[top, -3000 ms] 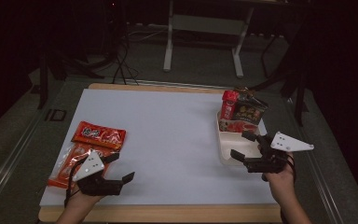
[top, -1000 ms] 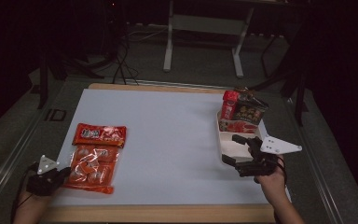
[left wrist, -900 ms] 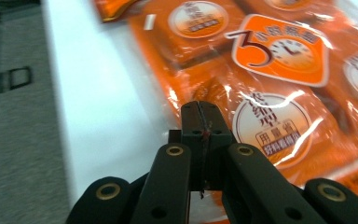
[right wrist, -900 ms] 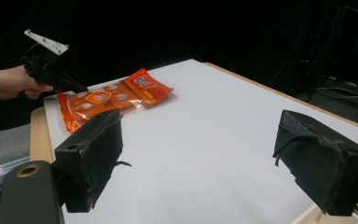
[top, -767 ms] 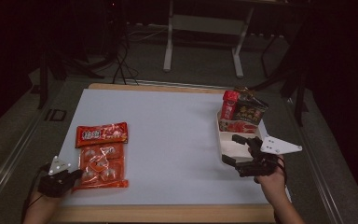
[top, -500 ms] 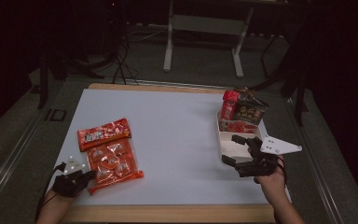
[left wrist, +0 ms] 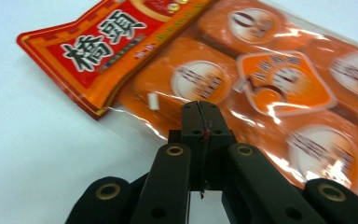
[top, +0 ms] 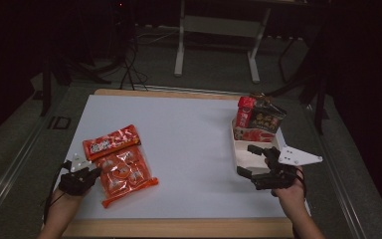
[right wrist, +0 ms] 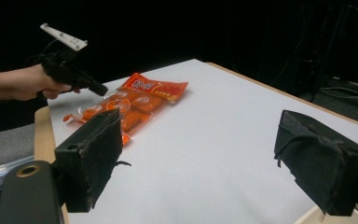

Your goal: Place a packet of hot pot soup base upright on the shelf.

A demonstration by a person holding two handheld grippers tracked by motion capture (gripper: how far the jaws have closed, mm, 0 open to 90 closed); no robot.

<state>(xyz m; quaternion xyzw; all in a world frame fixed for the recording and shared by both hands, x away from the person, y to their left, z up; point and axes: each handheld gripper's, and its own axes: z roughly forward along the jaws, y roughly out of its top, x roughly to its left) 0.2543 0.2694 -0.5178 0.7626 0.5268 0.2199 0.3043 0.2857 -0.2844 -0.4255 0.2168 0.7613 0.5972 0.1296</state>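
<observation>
The left gripper [top: 95,172] is clamping the clear edge of the orange snack packet [top: 124,169], its jaws pressed flat together on the film, as the left gripper view [left wrist: 200,122] is showing. The packet is lying on the white worktop [top: 189,144] toward its left front part, just beside the gripper. Against the frame from three seconds back, the packet is sitting farther in from the left edge and is turned: its red header end is now pointing up and to the right, while its long body is slanting down toward the front edge. A second ago the packet was lying squarer to the worktop edge, with the left hand [top: 72,184] farther out to the left; now the hand is sitting closer in and the packet is twisted clockwise. The right gripper [top: 258,162] is hanging with its jaws spread wide and holding nothing, at the near end of the white tray [top: 243,159] on the right side, in the same place as in the earlier frames. Snack packages [top: 258,117] are standing at the far end of that tray, unchanged.
</observation>
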